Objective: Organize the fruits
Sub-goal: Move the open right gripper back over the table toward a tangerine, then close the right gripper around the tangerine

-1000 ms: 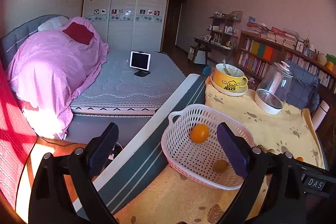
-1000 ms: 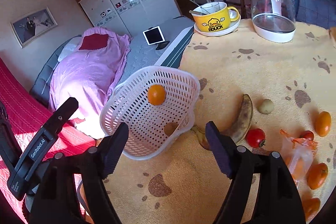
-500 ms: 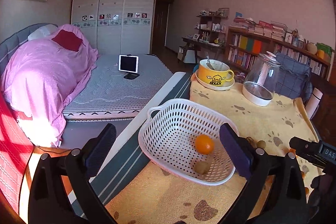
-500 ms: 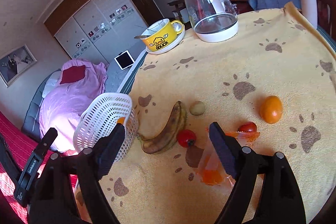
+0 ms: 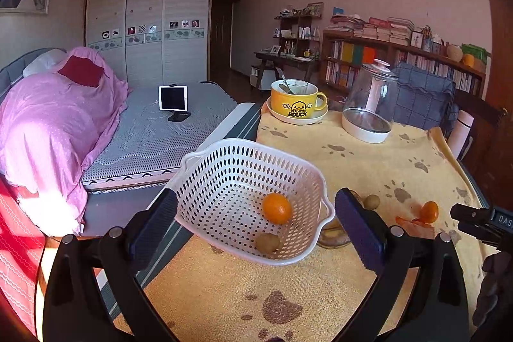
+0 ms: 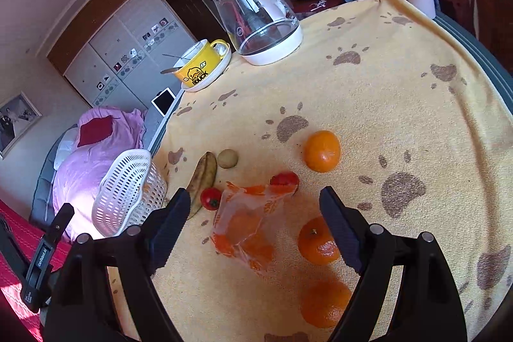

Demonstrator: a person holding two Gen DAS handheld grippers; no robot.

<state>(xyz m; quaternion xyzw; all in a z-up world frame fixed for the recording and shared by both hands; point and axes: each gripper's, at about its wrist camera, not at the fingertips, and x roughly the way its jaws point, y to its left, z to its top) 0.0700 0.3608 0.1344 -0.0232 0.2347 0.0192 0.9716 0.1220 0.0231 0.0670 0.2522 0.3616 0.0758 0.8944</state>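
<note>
Counting two fruits in the basket (image 5: 224,156), we judge sorting barely begun. Oranges (image 6: 321,150), tomatoes (image 6: 210,198) and a banana (image 6: 202,177) still lie on the bench (image 6: 400,117); both grippers' jaws are spread, empty.

White basket (image 5: 224,169), orange tangerine (image 5: 277,208), yellow paw-print cloth (image 6: 368,104).

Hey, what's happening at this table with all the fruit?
A person holding a gripper in each hand is sorting fruit into a white basket. It holds an orange and a small brownish fruit so far. The left gripper faces the basket, jaws open and empty. The right gripper, also open, hovers over a plastic bag, with oranges, tomatoes and a banana waiting on the cloth.
</note>
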